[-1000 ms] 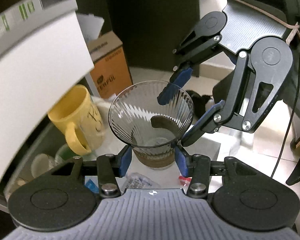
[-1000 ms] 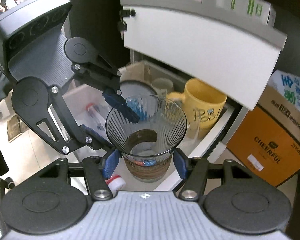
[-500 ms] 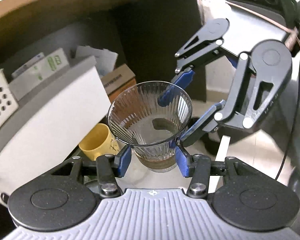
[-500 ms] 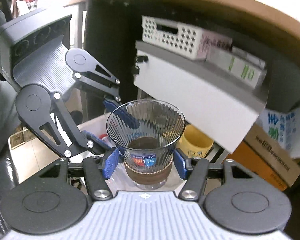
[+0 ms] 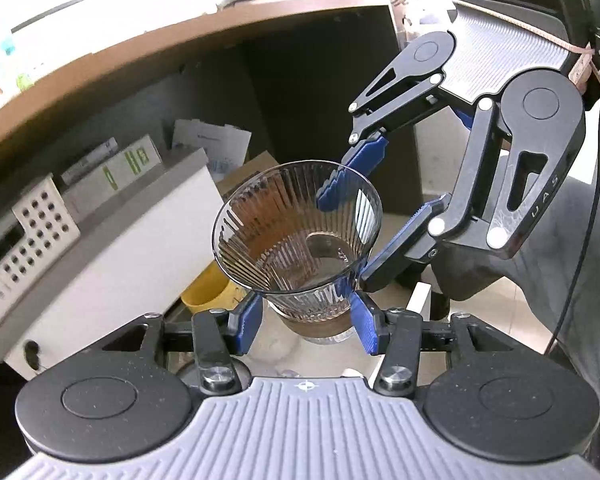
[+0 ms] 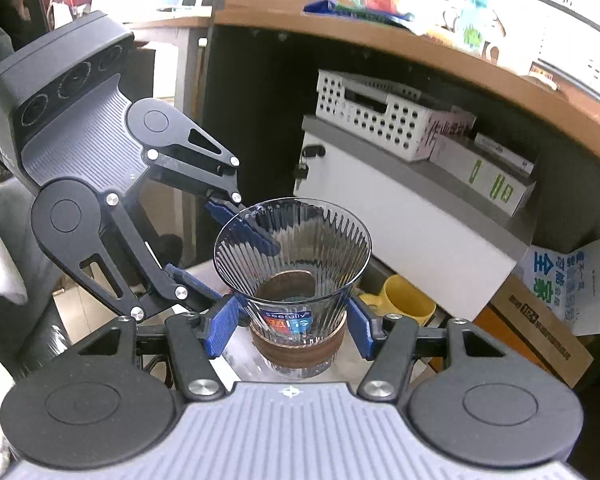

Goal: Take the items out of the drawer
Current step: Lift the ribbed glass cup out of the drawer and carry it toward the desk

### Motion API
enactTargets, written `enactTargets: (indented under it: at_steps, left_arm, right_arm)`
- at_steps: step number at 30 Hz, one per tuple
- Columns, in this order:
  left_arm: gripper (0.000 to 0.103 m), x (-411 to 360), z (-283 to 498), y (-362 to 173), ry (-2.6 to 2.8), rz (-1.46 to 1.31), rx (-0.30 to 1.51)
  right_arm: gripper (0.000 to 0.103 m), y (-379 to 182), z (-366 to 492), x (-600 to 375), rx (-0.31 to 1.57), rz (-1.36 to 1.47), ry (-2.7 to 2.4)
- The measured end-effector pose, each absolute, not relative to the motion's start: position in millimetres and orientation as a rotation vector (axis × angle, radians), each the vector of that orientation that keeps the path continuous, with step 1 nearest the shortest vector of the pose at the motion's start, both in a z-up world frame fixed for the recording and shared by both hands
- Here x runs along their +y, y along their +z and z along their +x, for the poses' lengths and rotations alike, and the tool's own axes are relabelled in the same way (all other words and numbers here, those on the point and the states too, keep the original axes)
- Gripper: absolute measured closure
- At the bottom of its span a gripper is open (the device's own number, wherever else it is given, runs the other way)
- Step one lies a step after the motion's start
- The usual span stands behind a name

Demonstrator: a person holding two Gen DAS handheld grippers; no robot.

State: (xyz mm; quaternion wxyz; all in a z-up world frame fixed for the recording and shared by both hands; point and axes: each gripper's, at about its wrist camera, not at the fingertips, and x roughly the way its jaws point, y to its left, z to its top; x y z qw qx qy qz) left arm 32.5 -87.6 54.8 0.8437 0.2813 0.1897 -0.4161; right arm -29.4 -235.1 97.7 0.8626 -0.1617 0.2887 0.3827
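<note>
Glass tumbler (image 5: pixel 296 240) sits at the centre of both wrist views, clamped low on its ribbed wall, just above the brown band at its base, by your left gripper (image 5: pixel 306 322) and likewise by your right gripper (image 6: pixel 290 326); both sets of blue pads press the glass from opposite sides, jaws part closed. In the right wrist view the left gripper (image 6: pixel 236 258) reaches in from the left of the frame and meets the glass on its left side. Compared with a second ago, you have carried the glass upward: the drawer contents that lay under it have dropped out of sight, and only the yellow mug (image 6: pixel 408 300) shows, lower right of the glass. Behind it, the white drawer front (image 6: pixel 400 220) has sunk to mid frame. Farther back, the wooden desktop edge (image 6: pixel 420 52), unseen before, now arcs across the upper frame.
</note>
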Motion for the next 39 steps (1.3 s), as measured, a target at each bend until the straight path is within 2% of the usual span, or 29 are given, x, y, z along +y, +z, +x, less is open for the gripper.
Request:
enactTargets:
  at_steps: [11,24,39]
  left_arm:
    - [0.051,-81,24,123,-0.834,0.638,0.359]
    - [0.050,-74,44,201,-0.817,0.666,0.217]
    - [0.050,-76,86,282,-0.774,0.721,0.106]
  right_arm:
    - [0.037,164,-29,-231,0.510,-0.341,0.765]
    - [0.037,242,-9,-241,0.362,-0.359,0.736]
    - [0.037,304,52,-245,0.255,-0.369,0.724]
